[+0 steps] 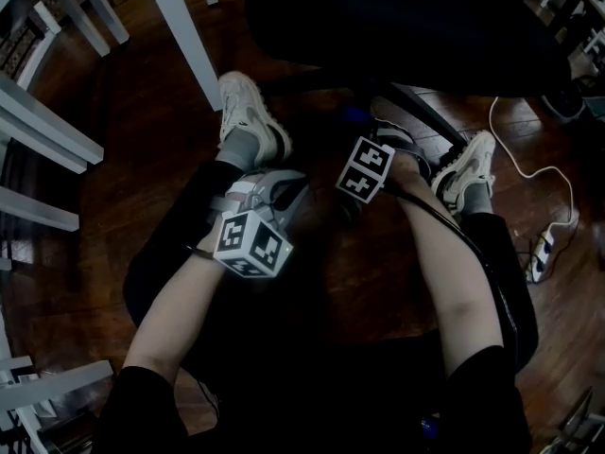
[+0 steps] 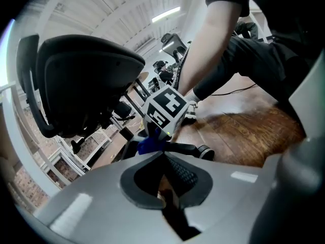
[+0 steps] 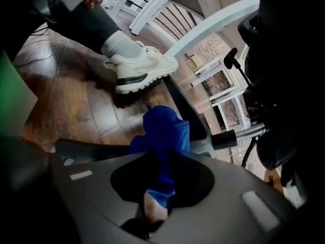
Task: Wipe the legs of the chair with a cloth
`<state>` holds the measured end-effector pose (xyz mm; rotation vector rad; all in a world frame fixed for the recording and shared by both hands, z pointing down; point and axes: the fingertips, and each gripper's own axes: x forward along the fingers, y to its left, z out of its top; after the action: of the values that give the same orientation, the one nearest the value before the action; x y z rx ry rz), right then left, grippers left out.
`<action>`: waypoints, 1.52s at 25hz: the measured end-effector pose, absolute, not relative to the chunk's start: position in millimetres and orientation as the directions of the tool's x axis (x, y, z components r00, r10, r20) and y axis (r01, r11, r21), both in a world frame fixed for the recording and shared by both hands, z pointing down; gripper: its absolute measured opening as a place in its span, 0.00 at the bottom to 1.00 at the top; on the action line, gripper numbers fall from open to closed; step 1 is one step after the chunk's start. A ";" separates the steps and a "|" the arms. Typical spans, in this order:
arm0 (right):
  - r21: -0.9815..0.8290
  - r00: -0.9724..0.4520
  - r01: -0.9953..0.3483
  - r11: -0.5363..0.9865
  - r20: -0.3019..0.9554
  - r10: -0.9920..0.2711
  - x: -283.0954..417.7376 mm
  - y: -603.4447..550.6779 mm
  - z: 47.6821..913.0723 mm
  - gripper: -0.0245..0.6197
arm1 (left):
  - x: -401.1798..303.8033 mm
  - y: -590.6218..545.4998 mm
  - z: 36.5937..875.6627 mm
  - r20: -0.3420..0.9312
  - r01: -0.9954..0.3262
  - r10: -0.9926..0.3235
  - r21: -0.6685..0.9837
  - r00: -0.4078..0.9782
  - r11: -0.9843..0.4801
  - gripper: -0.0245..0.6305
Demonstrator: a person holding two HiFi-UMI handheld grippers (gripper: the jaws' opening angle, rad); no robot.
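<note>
My right gripper point(image 3: 161, 155) is shut on a crumpled blue cloth point(image 3: 163, 130), which sticks out past the jaws just above a dark chair leg point(image 3: 187, 113) of the black office chair point(image 2: 84, 80). In the head view the right gripper point(image 1: 360, 148) reaches under the chair seat point(image 1: 397, 26), where a bit of the blue cloth point(image 1: 354, 116) shows. The left gripper point(image 2: 163, 155) is shut with nothing in it and hangs lower left of the right one, over the person's left shoe; it point(image 1: 284, 197) points toward the chair base. From it I see the cloth point(image 2: 150, 144) against a chair leg point(image 2: 179, 148) with a caster point(image 2: 205, 152).
The person's sneakers point(image 1: 248, 116) point(image 1: 468, 168) rest on the dark wooden floor point(image 1: 123, 197) on either side of the chair base. White furniture legs point(image 1: 184, 36) stand at the back left. A white cable point(image 1: 529, 170) and power strip point(image 1: 541, 253) lie at the right.
</note>
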<state>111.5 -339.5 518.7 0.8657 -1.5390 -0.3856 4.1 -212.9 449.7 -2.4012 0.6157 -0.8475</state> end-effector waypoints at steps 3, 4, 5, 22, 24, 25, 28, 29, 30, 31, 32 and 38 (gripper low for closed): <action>0.676 0.025 -0.316 0.666 0.707 -0.707 105.7 -319.3 524.1 0.17 | 2.9 -211.1 449.6 0.436 -0.241 -0.561 -0.596 0.704 -0.766 0.04; 0.672 0.017 -0.322 0.667 0.709 -0.705 104.4 -312.7 525.9 0.17 | 2.6 -211.0 449.5 0.436 -0.243 -0.561 -0.594 0.704 -0.767 0.04; 0.669 0.011 -0.324 0.669 0.710 -0.704 103.0 -306.5 527.6 0.17 | 2.3 -211.1 449.4 0.435 -0.246 -0.562 -0.593 0.704 -0.767 0.04; 0.634 -0.020 -0.333 0.698 0.735 -0.678 76.1 -235.4 548.3 0.17 | -8.1 -215.9 457.7 0.441 -0.284 -0.566 -0.555 0.697 -0.782 0.04; 0.633 -0.022 -0.337 0.697 0.735 -0.678 71.1 -231.1 549.7 0.17 | -11.8 -218.8 455.7 0.438 -0.287 -0.570 -0.558 0.696 -0.779 0.04; 0.631 -0.024 -0.340 0.697 0.735 -0.677 70.1 -228.8 549.5 0.17 | -12.5 -219.6 454.7 0.434 -0.294 -0.574 -0.557 0.695 -0.777 0.04; 0.625 -0.035 -0.354 0.696 0.735 -0.678 69.9 -218.7 549.6 0.17 | -10.7 -218.9 452.1 0.420 -0.314 -0.587 -0.557 0.692 -0.769 0.04; 0.622 -0.040 -0.363 0.694 0.733 -0.679 69.2 -215.1 550.6 0.17 | -10.1 -218.6 451.5 0.417 -0.315 -0.588 -0.559 0.693 -0.767 0.04; 0.620 -0.043 -0.373 0.690 0.732 -0.680 68.4 -212.0 551.7 0.17 | -9.7 -218.5 451.1 0.415 -0.316 -0.588 -0.558 0.694 -0.767 0.04; 0.616 -0.045 -0.384 0.688 0.731 -0.681 67.6 -209.2 552.9 0.17 | -9.3 -218.8 450.8 0.413 -0.319 -0.588 -0.555 0.696 -0.768 0.04; 0.610 -0.048 -0.394 0.688 0.734 -0.678 66.5 -206.3 554.5 0.17 | -9.0 -219.2 449.9 0.409 -0.325 -0.587 -0.550 0.699 -0.770 0.04; 0.577 -0.073 -0.440 0.688 0.740 -0.668 58.3 -198.1 563.6 0.17 | -0.9 -219.3 404.7 0.312 -0.345 -0.601 -0.591 0.735 -0.729 0.04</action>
<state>58.3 -198.1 563.6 0.8984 -1.7071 -0.2386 -0.9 -219.3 404.7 -2.4302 0.7171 -0.6784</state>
